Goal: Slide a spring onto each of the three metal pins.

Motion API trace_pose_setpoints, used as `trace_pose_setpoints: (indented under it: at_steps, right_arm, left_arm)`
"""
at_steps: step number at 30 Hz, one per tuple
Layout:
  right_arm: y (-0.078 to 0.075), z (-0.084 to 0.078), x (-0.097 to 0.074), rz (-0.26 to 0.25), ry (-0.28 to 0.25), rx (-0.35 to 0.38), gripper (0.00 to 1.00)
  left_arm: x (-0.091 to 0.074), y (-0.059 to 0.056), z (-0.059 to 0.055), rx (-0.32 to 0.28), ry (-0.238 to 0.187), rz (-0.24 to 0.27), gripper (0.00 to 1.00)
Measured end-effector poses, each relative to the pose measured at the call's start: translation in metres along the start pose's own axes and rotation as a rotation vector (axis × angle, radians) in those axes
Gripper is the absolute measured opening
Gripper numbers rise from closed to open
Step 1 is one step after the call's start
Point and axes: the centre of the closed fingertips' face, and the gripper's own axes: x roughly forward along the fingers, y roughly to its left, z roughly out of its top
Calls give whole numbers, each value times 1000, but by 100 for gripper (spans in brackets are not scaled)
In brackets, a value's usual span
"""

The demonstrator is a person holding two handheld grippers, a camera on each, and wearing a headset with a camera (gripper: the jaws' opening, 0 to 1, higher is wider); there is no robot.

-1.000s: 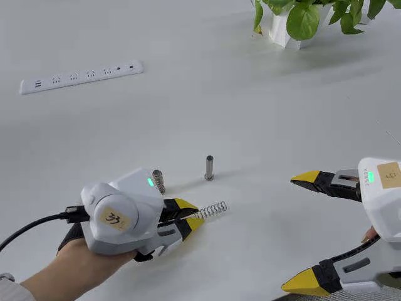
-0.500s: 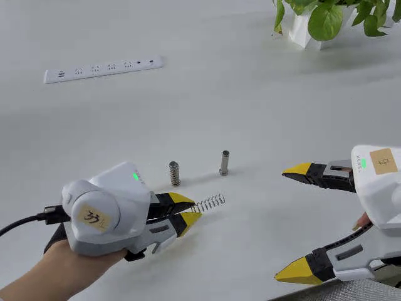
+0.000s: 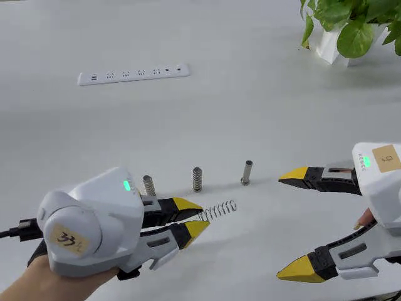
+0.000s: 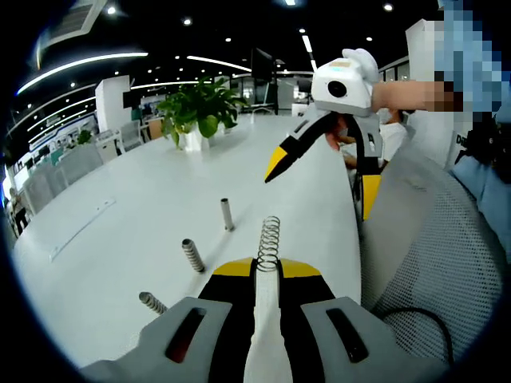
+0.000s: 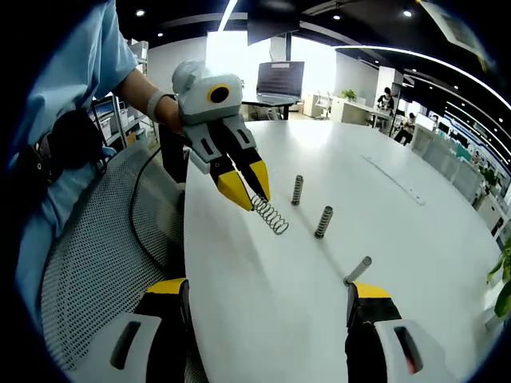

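Three pins stand in a row on the white table. The left pin (image 3: 148, 185) and the middle pin (image 3: 197, 179) each wear a spring. The right pin (image 3: 247, 173) (image 4: 227, 215) (image 5: 358, 271) is bare metal. My left gripper (image 3: 199, 215) (image 4: 267, 267) is shut on one end of a loose spring (image 3: 217, 211) (image 4: 269, 238) (image 5: 271, 214), which sticks out level, in front of the pins and short of the bare one. My right gripper (image 3: 291, 224) (image 5: 267, 299) is wide open and holds nothing, to the right of the bare pin.
A white power strip (image 3: 133, 73) lies at the back left. A potted plant (image 3: 348, 28) stands at the back right. A mesh chair (image 5: 96, 239) and the person's body sit at the near table edge.
The head camera has panned, so the whole scene has shifted right. The left sprung pin has come out from behind my left gripper, which has drifted slightly left of the bare pin. The right gripper stays open.
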Motion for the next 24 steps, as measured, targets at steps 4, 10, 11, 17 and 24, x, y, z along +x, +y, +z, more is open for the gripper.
trace_pose_setpoints:
  at_steps: [4,10,11,17,24]
  right_arm:
    - [4,13,5,33,-7,-29,76]
    - [6,36,11,79,-56,-50,65]
    - [7,38,12,89,-51,-56,62]
    - [13,40,18,139,-26,-135,50]
    - [17,43,20,174,-36,-191,34]
  left_arm:
    - [-10,-5,0,-10,-12,8,6]
    - [-18,-9,0,-21,-27,14,6]
    - [-19,-10,0,-21,-29,14,6]
    - [-22,-13,2,-21,-39,7,6]
    - [-22,-19,4,-19,-48,-7,6]
